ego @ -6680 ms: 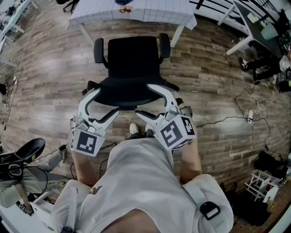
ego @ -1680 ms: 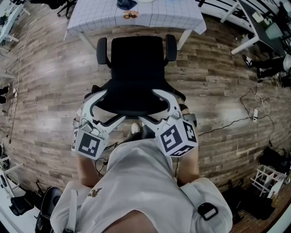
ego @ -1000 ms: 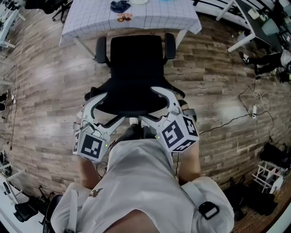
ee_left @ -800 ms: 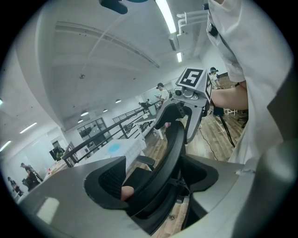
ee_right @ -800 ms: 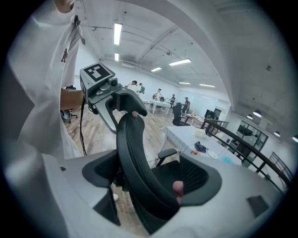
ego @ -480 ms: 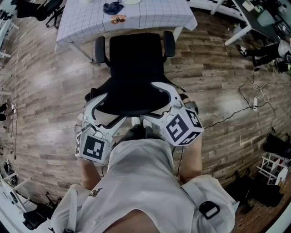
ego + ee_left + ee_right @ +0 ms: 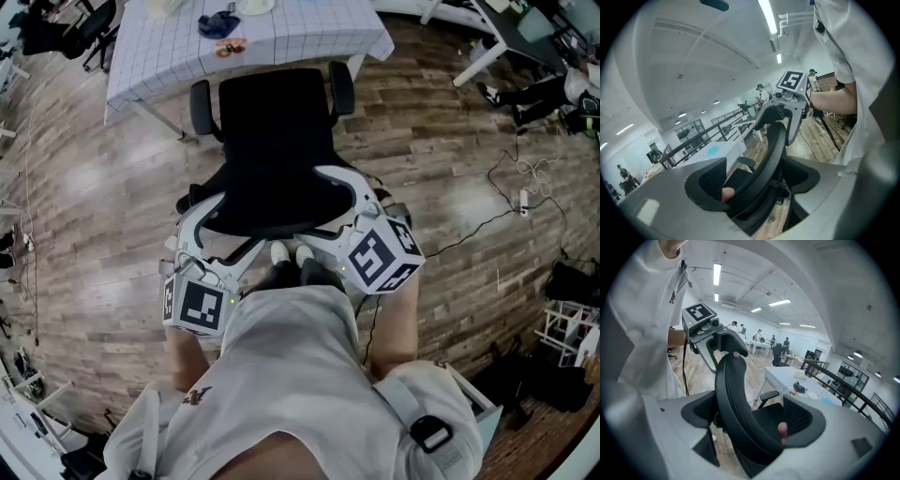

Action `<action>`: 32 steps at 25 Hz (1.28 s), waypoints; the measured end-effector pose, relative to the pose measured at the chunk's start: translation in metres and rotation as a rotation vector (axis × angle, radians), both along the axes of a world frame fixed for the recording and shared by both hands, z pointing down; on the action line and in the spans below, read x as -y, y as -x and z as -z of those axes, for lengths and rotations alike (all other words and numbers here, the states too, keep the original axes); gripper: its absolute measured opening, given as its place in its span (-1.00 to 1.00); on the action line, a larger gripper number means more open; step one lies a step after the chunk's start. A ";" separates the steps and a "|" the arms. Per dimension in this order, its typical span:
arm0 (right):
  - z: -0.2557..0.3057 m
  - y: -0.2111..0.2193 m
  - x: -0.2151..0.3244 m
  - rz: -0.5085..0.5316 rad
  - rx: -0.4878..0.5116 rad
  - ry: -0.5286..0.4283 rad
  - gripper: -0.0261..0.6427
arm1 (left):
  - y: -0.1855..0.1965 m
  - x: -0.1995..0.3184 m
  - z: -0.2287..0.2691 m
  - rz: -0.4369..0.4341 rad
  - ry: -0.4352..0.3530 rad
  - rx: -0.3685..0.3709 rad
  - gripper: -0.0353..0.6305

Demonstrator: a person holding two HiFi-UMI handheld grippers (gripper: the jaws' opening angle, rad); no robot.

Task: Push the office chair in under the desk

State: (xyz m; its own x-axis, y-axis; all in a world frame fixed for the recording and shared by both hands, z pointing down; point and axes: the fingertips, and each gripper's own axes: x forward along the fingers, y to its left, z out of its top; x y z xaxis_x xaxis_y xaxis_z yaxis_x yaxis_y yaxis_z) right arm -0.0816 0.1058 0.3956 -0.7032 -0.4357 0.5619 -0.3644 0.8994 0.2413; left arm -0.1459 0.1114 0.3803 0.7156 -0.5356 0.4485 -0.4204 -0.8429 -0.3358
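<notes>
A black office chair (image 7: 277,122) stands with its seat toward the desk (image 7: 281,37), which has a white checked cloth, and its armrests are close to the desk's front edge. I stand behind its backrest (image 7: 272,208). My left gripper (image 7: 236,222) straddles the backrest's left top corner, and its pads lie against the rim (image 7: 768,154). My right gripper (image 7: 314,211) straddles the right corner. Its jaws have just been opening, and the backrest (image 7: 731,390) sits loosely between them.
A dark cloth (image 7: 217,21) and small items lie on the desk. Cables (image 7: 525,183) trail over the wooden floor at the right. Another desk (image 7: 497,37) stands at the top right and a white rack (image 7: 570,339) at the lower right. People are far off in the gripper views.
The chair has rolled a little toward the desk, and both grippers have followed it on the backrest. The desk now sits further left in the head view.
</notes>
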 end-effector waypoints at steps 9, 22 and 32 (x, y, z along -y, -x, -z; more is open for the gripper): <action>0.002 -0.029 0.014 0.056 0.029 -0.019 0.39 | -0.030 0.013 0.001 0.028 0.003 -0.005 0.22; 0.002 -0.078 0.041 0.130 0.023 -0.034 0.39 | -0.079 0.035 -0.001 0.102 0.000 -0.003 0.23; 0.003 -0.101 0.065 0.155 0.025 -0.037 0.39 | -0.103 0.057 0.000 0.135 0.009 0.003 0.25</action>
State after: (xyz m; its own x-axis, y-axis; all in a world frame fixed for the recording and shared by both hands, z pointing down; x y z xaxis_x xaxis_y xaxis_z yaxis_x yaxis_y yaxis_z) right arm 0.0198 0.0411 0.3927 -0.7770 -0.3408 0.5292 -0.2283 0.9361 0.2675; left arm -0.0432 0.0546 0.3805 0.6362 -0.6228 0.4555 -0.5290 -0.7818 -0.3301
